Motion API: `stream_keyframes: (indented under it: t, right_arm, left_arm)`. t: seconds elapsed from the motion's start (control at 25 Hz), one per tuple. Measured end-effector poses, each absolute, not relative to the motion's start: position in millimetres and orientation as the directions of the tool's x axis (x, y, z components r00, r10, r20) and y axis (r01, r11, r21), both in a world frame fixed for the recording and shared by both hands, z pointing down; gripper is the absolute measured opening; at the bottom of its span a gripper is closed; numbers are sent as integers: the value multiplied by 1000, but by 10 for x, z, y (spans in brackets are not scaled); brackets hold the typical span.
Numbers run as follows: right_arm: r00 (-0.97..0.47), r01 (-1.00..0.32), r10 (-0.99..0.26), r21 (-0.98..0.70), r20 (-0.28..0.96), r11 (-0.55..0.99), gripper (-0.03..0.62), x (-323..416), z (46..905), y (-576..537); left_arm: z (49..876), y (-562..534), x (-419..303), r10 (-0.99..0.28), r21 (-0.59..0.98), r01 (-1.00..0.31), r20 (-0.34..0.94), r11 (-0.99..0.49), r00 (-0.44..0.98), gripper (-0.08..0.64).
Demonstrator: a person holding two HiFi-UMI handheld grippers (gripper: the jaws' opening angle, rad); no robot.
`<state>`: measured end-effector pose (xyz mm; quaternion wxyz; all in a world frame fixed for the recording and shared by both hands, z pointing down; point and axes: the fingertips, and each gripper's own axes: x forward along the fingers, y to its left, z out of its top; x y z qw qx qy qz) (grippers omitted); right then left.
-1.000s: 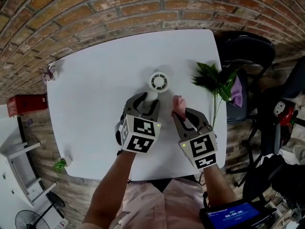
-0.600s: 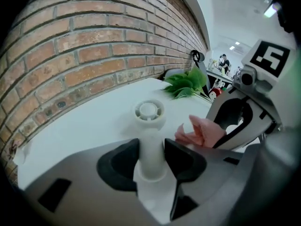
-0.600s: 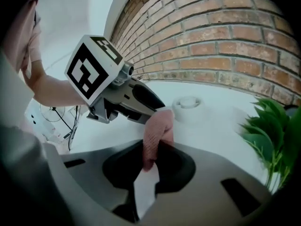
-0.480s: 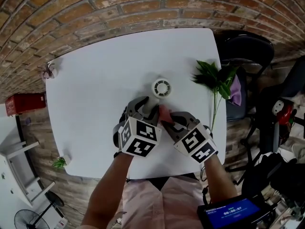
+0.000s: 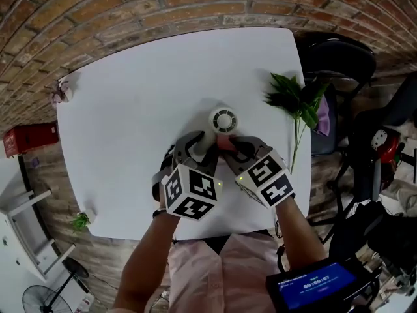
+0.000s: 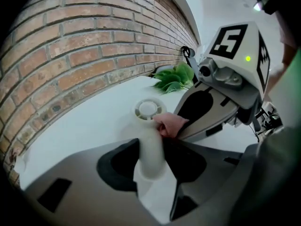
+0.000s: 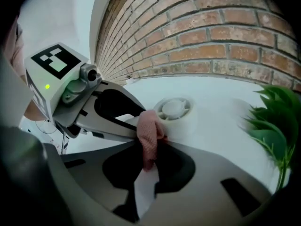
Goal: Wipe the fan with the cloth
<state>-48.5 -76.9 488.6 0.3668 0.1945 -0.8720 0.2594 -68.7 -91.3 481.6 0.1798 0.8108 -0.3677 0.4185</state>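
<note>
A small white fan stands on the white table (image 5: 130,116), its round head (image 5: 223,120) facing up. My left gripper (image 5: 202,147) is shut on the fan's handle (image 6: 151,147), just below the fan head (image 6: 149,109). My right gripper (image 5: 234,146) is shut on a bunched pink cloth (image 7: 149,134). The cloth (image 5: 225,142) presses against the fan's neck right under the fan head (image 7: 174,108), beside the left gripper's jaw. In the left gripper view the cloth (image 6: 170,124) shows at the tip of the right gripper (image 6: 214,109).
A green leafy sprig (image 5: 294,102) lies at the table's right edge. A brick wall (image 5: 130,5) runs behind the table. A dark chair (image 5: 339,64) stands to the right. Small items sit at the left corner (image 5: 62,93) and the front left edge (image 5: 81,222).
My right gripper has swung left and down with the pink cloth, from beside the fan to against its neck. The left gripper has kept hold of the handle and shifted slightly.
</note>
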Motion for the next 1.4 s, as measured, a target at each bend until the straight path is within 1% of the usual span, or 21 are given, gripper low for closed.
stream_keyframes:
  t: [0.36,0.92,1.16,1.4]
  right_arm:
    - [-635,-580,-192,-298,748,758,48,-443,4903,-833]
    - [-634,-589,-190,-308,750,747,46,-346,4907,-832]
    - [-633,-582,-182,-307,752,754,46,-317,4908,-826]
    - [-632,-580,-179,-307,754,755,46,-258,4905,-838]
  left_arm:
    - [4821,-831,-721,-427,15,-751,815,-660,392,181]
    - [4825,-644,-876,-401,19,-730,825,-683,397,181]
    - [4825,-540,-930,-376,15,-697,834,-717,404,183]
    - [4830,-411,-966,-337,2,-632,845,-775,416,184]
